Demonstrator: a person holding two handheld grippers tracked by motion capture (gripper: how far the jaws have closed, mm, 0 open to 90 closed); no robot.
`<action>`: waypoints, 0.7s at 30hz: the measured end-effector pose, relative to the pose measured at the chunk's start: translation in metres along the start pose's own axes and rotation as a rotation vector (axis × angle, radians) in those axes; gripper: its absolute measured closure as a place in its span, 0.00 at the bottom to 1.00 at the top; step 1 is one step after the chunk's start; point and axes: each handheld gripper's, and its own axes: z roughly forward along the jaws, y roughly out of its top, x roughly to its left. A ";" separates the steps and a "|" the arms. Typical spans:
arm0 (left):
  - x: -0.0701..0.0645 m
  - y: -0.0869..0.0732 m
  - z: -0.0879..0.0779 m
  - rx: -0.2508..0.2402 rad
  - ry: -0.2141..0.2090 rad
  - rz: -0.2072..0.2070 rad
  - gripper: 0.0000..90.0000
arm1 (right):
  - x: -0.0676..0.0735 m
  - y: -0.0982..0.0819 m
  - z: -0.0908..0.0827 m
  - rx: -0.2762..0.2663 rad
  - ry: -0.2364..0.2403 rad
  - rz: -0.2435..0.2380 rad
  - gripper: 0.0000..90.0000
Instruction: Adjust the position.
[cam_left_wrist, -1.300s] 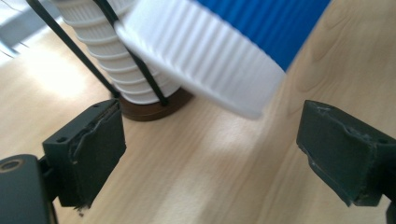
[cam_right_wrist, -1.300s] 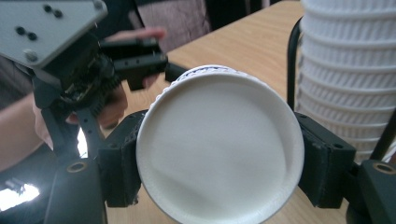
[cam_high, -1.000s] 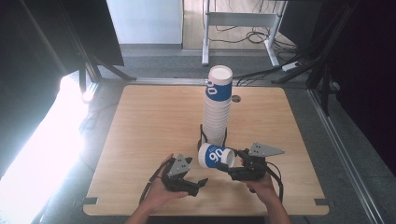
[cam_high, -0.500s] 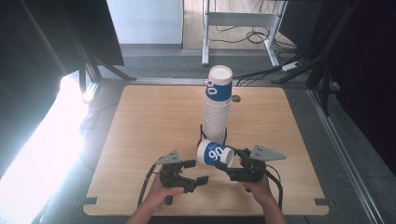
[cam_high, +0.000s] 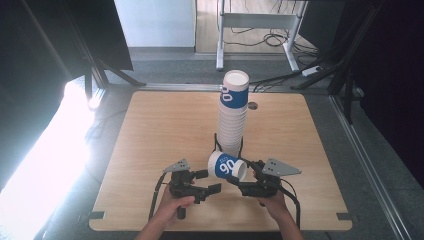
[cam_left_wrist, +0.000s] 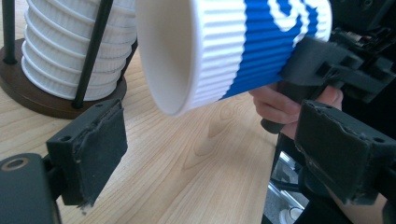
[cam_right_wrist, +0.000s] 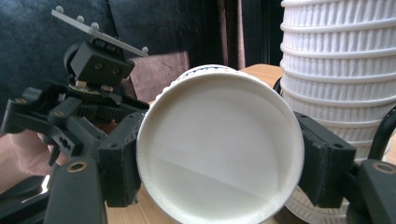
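Held cup (cam_high: 227, 166): white figures reading "90" were seen on its blue band in the high view.
Same cup (cam_left_wrist: 261, 51): only the cut-off lower part of the white print was caught on the blue ribbed sleeve in the left gripper view; it could not be read there.
Top cup of the stack (cam_high: 233, 94): part of a white mark was shown on its blue band, too small to be made out.

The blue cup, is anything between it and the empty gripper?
Nothing visible. The left gripper is open, with bare table between its pads, and the blue cup, held sideways by the right gripper, lies just beyond.
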 end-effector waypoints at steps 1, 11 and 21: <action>0.000 0.000 -0.001 -0.001 0.001 0.002 0.10 | 0.000 0.000 0.000 0.001 -0.001 -0.005 0.31; -0.010 0.002 -0.004 -0.008 0.158 0.142 0.12 | -0.003 0.000 -0.001 -0.001 -0.002 0.032 0.31; -0.023 0.001 -0.002 0.010 0.265 0.269 0.12 | -0.001 0.001 -0.002 -0.011 0.004 0.090 0.31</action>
